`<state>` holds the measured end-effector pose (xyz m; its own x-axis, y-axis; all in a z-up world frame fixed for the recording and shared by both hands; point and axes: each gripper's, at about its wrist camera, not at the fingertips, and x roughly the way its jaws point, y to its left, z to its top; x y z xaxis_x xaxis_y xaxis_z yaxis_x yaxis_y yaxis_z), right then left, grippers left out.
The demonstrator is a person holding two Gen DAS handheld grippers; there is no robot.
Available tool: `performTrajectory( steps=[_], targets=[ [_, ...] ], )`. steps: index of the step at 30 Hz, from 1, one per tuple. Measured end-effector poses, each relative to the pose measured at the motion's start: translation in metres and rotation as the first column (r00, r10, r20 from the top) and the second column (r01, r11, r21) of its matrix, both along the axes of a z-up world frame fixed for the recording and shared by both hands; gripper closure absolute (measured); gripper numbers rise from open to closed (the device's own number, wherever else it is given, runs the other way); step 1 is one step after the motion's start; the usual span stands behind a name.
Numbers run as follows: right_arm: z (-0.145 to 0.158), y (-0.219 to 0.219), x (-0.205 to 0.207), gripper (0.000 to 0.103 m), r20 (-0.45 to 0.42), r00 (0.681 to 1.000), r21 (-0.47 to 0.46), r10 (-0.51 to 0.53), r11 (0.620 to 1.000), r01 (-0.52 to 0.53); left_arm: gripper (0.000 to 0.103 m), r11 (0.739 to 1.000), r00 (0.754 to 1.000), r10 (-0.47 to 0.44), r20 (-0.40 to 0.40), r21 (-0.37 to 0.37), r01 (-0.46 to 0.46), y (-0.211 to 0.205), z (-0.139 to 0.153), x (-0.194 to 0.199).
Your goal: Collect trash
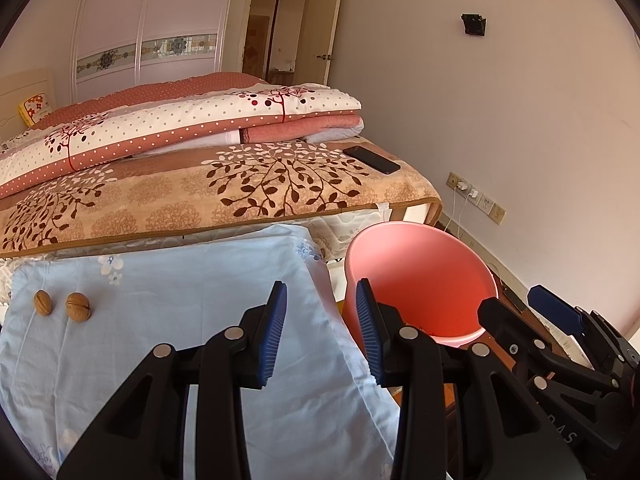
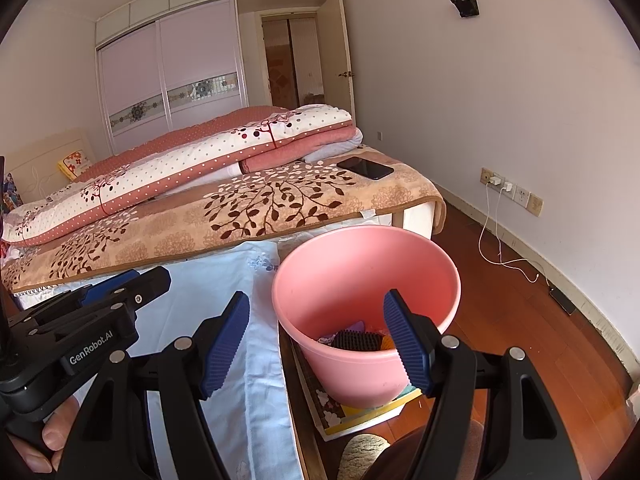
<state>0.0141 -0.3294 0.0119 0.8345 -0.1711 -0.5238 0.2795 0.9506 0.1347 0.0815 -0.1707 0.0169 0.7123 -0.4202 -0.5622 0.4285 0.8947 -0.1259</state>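
while both grippers hover with nothing between their pads, a pink plastic bucket (image 2: pixel 366 312) stands on the floor beside the bed, resting on a flat patterned mat (image 2: pixel 360 408). it is round, smooth and wider at the rim than at the base. inside, at the bottom, lie a black ridged brush-like thing (image 2: pixel 356 340), a scrap of purple (image 2: pixel 358 326) and a bit of orange; what the scraps are cannot be told.

the left gripper (image 1: pixel 322 330) is partly open, its blue ribbed pads apart and gripping nothing. it hangs over the right edge of a pale blue cotton pillow (image 1: pixel 180 320), with one pad over the cloth and the other in front of the bucket's near wall. the right gripper (image 2: pixel 320 344) is spread wide and also empty; its right pad lies in front of the bucket's mouth and its left pad over the pillow's edge. whether either touches the bucket cannot be told. part of a hand (image 2: pixel 48 436) shows at the lower left of the right wrist view, holding the left gripper's handle.

two walnuts (image 1: pixel 62 305) sit side by side on the pillow's far left part, well apart from both grippers. they are brown, round and wrinkled, and one shows a dark split across its shell.

behind the pillow, the bed carries a plush tan blanket (image 1: pixel 224 196) with a brown leaf pattern, a folded quilt (image 1: pixel 180 128) in white and rust with dots, and a black phone (image 1: pixel 372 159) lying flat near the corner. the floor (image 2: pixel 512 320) is glossy reddish wood.
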Motion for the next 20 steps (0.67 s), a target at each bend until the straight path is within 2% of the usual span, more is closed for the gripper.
performTrajectory(
  steps=[20],
  targets=[
    [-0.0037,0.0097,0.0015,0.035,-0.009,1.000,-0.007,0.025,1.000,-0.025,0.067,1.000,1.000,0.022,-0.013,0.002,-0.022,0.0097,-0.0027,0.0031]
  ],
)
